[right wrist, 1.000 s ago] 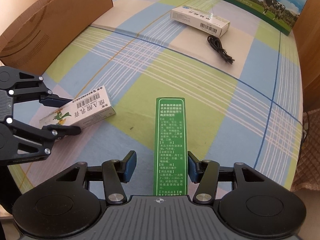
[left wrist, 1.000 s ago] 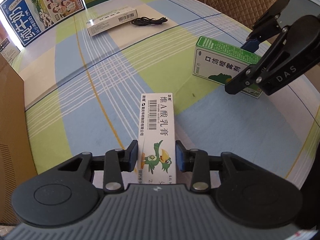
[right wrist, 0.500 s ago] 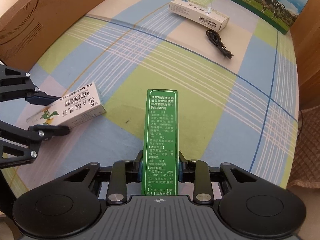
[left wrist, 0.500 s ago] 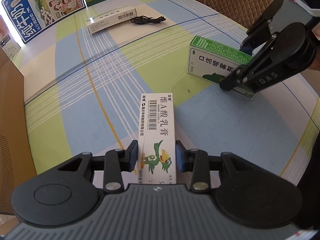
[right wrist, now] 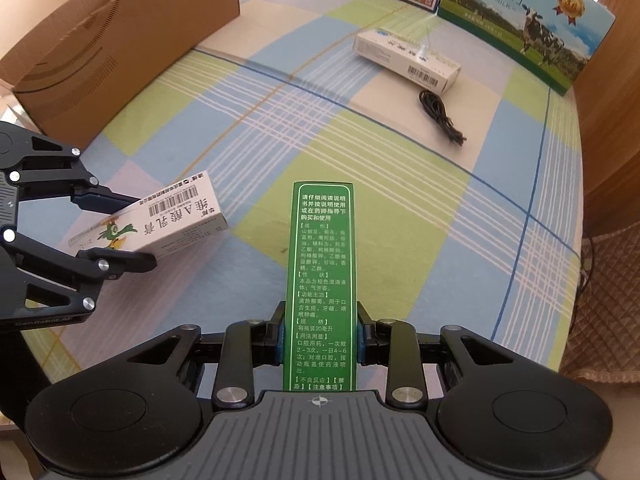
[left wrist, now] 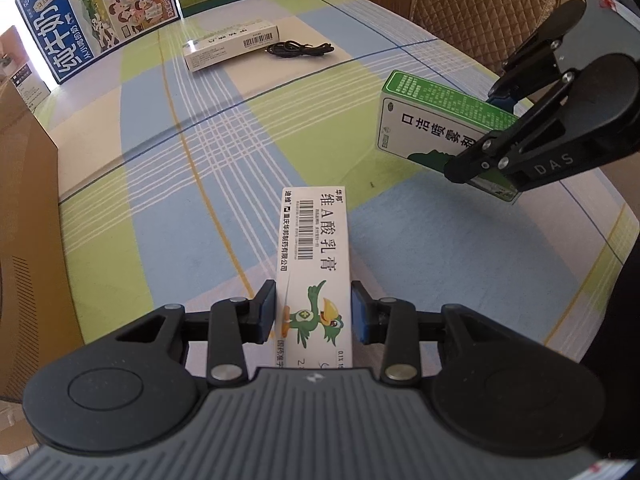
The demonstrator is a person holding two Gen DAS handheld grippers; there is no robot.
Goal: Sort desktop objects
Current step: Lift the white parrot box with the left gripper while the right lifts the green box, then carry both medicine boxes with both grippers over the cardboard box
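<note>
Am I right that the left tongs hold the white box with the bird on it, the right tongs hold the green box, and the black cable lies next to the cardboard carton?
Not quite. The black cable lies beside the white barcoded box, not the cardboard carton; the right wrist view shows it. The rest holds.

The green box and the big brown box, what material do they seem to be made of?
Green rectangular box: probably thin printed cardboard with a slightly glossy finish; sharp folded edges, printed text. Big brown box: looks like matt corrugated cardboard; plain brown walls, open flap.
</note>
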